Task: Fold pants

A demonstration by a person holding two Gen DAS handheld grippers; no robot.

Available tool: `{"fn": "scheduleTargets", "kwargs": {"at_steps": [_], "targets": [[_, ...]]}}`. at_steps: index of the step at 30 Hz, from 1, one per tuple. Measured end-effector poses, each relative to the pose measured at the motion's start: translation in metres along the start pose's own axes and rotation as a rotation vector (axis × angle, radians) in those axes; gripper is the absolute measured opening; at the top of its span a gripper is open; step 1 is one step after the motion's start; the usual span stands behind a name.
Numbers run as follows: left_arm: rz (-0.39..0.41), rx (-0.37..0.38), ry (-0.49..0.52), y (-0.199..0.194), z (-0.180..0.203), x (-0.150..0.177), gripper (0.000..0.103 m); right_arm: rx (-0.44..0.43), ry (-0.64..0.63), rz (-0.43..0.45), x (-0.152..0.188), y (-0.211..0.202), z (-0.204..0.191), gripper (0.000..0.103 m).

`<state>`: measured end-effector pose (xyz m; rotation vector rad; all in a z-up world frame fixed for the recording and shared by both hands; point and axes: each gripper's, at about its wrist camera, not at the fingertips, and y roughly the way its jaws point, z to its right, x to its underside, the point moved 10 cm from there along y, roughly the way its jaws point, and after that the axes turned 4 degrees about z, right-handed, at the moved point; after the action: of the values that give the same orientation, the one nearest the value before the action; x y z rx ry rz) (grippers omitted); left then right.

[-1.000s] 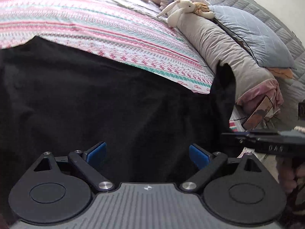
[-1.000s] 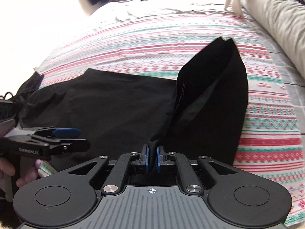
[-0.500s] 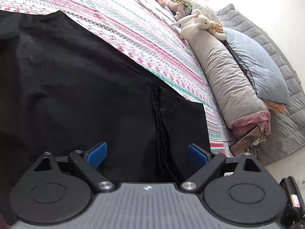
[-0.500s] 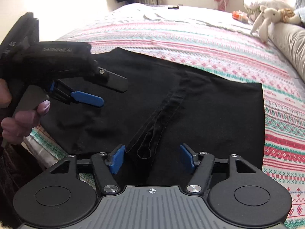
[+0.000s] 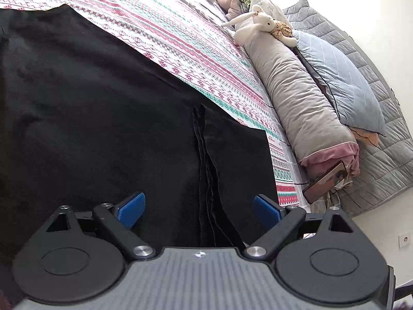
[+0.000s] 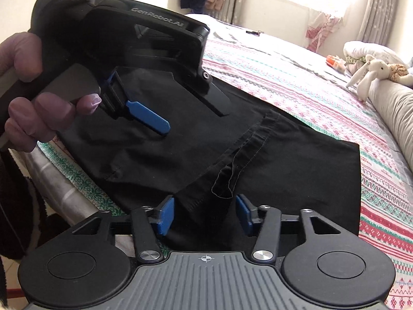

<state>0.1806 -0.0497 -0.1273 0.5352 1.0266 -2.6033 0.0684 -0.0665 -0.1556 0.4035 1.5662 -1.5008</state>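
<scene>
The black pants [image 5: 90, 118] lie flat on the striped bedsheet [image 5: 180, 41], folded over, with stacked hem edges [image 5: 206, 170] running down the middle. My left gripper [image 5: 198, 210] is open and empty, low over the hems. My right gripper [image 6: 205, 213] is open and empty, its blue pads [image 6: 165, 214] straddling a puckered hem end [image 6: 227, 180] without touching it. The pants [image 6: 296, 168] fill the right wrist view. The left gripper [image 6: 155, 121] also shows there, held above the pants at left.
A long grey bolster [image 5: 296, 98] with a white toy rabbit [image 5: 255, 25] lines the bed's right side, with a blue pillow [image 5: 340, 82] and grey quilt [image 5: 382, 155] beyond. A phone [image 5: 325, 182] leans at the bolster's end. The bed's near edge [image 6: 64, 180] is at left.
My right gripper opened and let go of the pant leg it was holding up; the fabric now lies flat, folded over. The left gripper lifted and moved across over the pants.
</scene>
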Motion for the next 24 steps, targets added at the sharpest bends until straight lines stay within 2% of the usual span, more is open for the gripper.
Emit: {"fn": "scheduleTargets", "kwargs": {"at_steps": [1, 4, 8, 12, 14, 19, 20, 22, 23, 24], "targets": [[-0.008, 0.004, -0.001, 0.001, 0.001, 0.000, 0.103, 0.006, -0.008, 0.000, 0.000, 0.000, 0.000, 0.017], [-0.030, 0.018, -0.008, 0.005, 0.004, 0.001, 0.099, 0.010, 0.002, 0.016, -0.004, -0.003, 0.001, 0.005], [-0.062, 0.046, -0.033, 0.010, 0.007, 0.002, 0.092, -0.010, 0.041, 0.056, -0.009, -0.019, 0.008, 0.003], [-0.101, 0.076, -0.095, 0.019, 0.009, 0.006, 0.081, -0.038, 0.111, 0.088, -0.022, -0.030, 0.017, 0.003], [-0.112, 0.089, -0.126, 0.023, 0.011, 0.007, 0.079, -0.058, 0.138, 0.103, -0.028, -0.036, 0.019, 0.003], [-0.072, 0.069, -0.147, 0.030, 0.014, 0.002, 0.071, -0.139, 0.182, 0.120, -0.039, -0.046, 0.016, 0.003], [-0.060, 0.061, -0.143, 0.031, 0.013, 0.000, 0.066, -0.154, 0.183, 0.119, -0.040, -0.046, 0.013, 0.003], [-0.040, 0.035, -0.127, 0.032, 0.011, -0.004, 0.045, -0.173, 0.174, 0.105, -0.039, -0.043, 0.008, 0.003], [-0.034, 0.009, -0.109, 0.032, 0.010, -0.006, 0.023, -0.174, 0.167, 0.095, -0.038, -0.040, 0.005, 0.004], [-0.034, -0.016, -0.089, 0.033, 0.008, -0.007, 0.023, -0.183, 0.164, 0.084, -0.037, -0.038, 0.004, 0.009]]}}
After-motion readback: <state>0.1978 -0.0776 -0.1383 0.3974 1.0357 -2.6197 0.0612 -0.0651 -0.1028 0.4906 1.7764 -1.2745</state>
